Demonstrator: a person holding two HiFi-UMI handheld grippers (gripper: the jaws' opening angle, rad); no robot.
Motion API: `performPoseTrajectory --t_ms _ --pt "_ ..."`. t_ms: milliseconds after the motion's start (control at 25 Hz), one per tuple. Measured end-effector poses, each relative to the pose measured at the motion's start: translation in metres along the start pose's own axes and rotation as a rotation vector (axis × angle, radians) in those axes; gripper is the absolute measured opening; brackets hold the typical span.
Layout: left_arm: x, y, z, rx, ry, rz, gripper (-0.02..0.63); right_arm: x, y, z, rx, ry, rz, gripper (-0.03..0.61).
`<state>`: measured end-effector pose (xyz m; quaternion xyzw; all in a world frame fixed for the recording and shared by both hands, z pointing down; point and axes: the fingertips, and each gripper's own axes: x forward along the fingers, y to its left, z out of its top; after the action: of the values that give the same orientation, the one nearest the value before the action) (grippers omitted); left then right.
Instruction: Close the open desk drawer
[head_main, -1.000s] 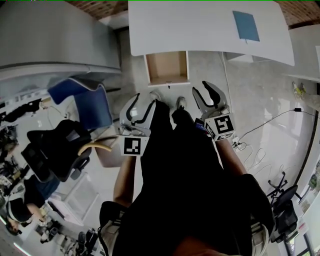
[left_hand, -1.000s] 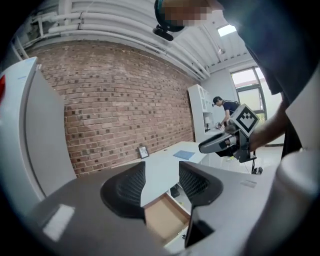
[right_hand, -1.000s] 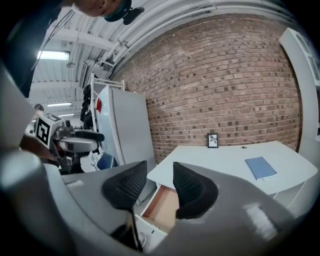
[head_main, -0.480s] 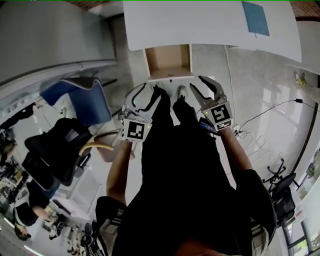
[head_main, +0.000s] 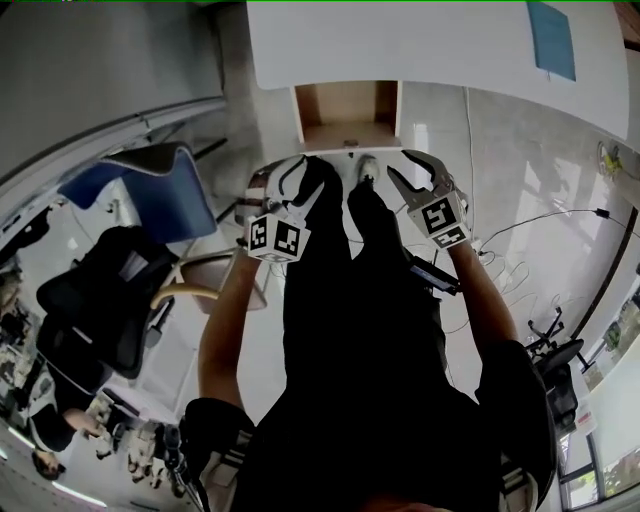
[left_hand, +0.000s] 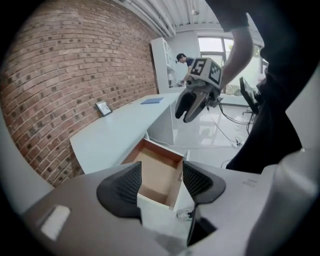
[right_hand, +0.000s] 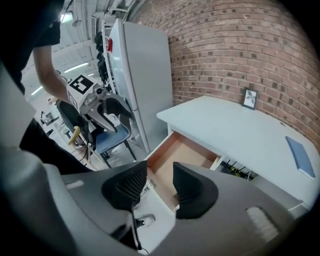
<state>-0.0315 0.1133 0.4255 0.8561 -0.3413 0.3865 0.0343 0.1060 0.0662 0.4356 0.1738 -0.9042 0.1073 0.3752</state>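
**Step in hand: approach. Drawer not yet contacted.**

1. Target: drawer (head_main: 348, 108) stands pulled out from under the near edge of the desk (head_main: 400, 40). Interior is bare brown board, nothing visible inside. White front panel faces me.
2. Left tool (head_main: 295, 185): jaws wide apart and just been opening. Nothing gripped. In the left gripper view the drawer shows through the gap, but it lies beyond the pads, no contact.
3. Right tool (head_main: 418, 178): jaws apart, somewhat narrower than the left. Nothing gripped. The drawer's corner shows through the gap, again w/o contact.
4. Both tools point down and fwd at the drawer, one either side of my legs, near the front panel but short of it.

**Next move (est.):**

- Bring one or both tools onto the white front panel, approx. mid-width.
- No grasp req'd. A flat push toward the desk should do.
- Push square to the panel. An off-centre push may skew the drawer in its runners.
- Done when the panel sits flush w/ the desk edge.
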Motion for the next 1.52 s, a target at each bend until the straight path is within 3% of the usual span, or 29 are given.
performPoseTrajectory --t_ms 320,760,1160,1520 --pt "0.059 -0.028 -0.081 0.081 0.107 -0.144 0.276 0.06 0.0 -0.061 -0.132 0.168 0.052 0.169" --pt "0.12 -0.047 -0.148 0.102 0.198 -0.204 0.269 0.117 -0.007 -0.156 -0.257 0.37 0.077 0.169" --pt "0.149 -0.062 -0.186 0.111 0.288 -0.268 0.266 0.15 -0.01 -0.193 -0.351 0.46 0.094 0.169" --pt "0.165 -0.06 -0.203 0.107 0.341 -0.249 0.146 0.16 -0.014 -0.203 -0.39 0.48 0.085 0.124"
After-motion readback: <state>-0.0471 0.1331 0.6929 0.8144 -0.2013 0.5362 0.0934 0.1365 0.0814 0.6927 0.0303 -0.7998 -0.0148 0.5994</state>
